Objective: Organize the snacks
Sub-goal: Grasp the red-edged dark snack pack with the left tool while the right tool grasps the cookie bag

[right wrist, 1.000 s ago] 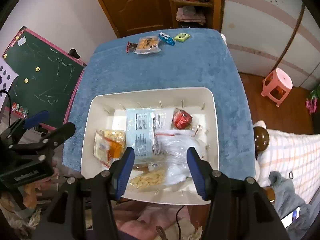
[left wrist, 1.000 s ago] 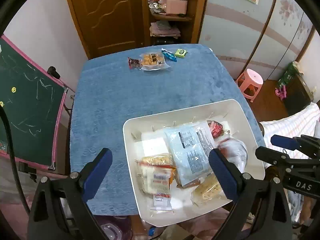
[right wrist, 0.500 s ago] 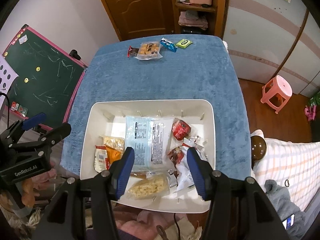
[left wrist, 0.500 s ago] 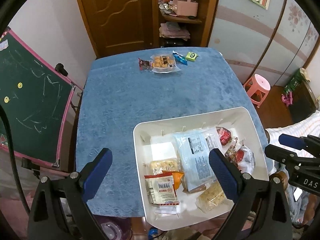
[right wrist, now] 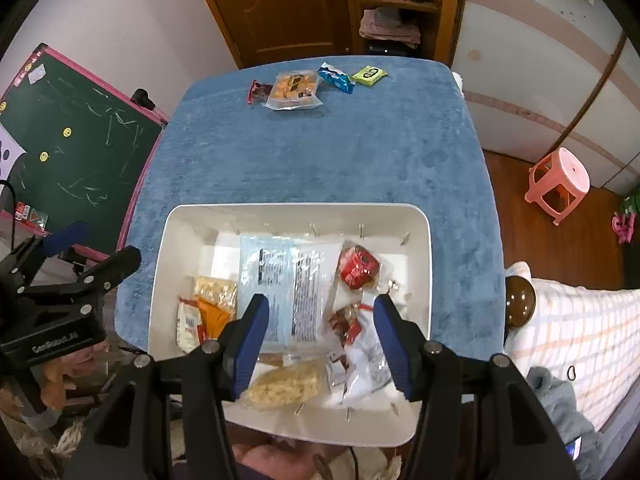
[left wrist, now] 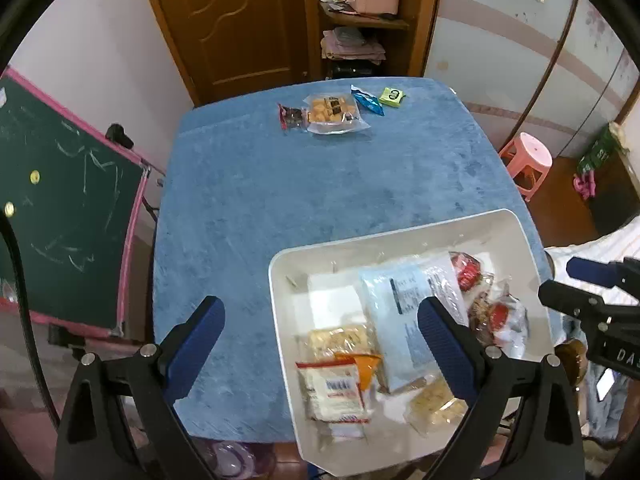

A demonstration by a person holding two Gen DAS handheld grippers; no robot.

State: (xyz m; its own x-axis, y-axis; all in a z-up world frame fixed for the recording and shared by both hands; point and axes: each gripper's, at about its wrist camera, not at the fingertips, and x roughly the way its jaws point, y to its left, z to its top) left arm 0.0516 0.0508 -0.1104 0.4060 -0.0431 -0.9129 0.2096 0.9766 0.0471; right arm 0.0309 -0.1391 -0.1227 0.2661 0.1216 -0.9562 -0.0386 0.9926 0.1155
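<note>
Over a blue-covered table (right wrist: pixel 320 152), two grippers are held above a white tray (right wrist: pixel 420 240) of snacks.
At left, the left gripper (left wrist: pixel 320 340) is seen wide open and empty; the right gripper (right wrist: pixel 320 336) is half open, empty; four snack packets (right wrist: pixel 294 90) are left at the far edge.

Soft, even indoor light, with no hard shadows. Fisheye bending curves the walls and darkens the corners. The white tray (left wrist: pixel 400 236) blurs slightly in the left view.
</note>
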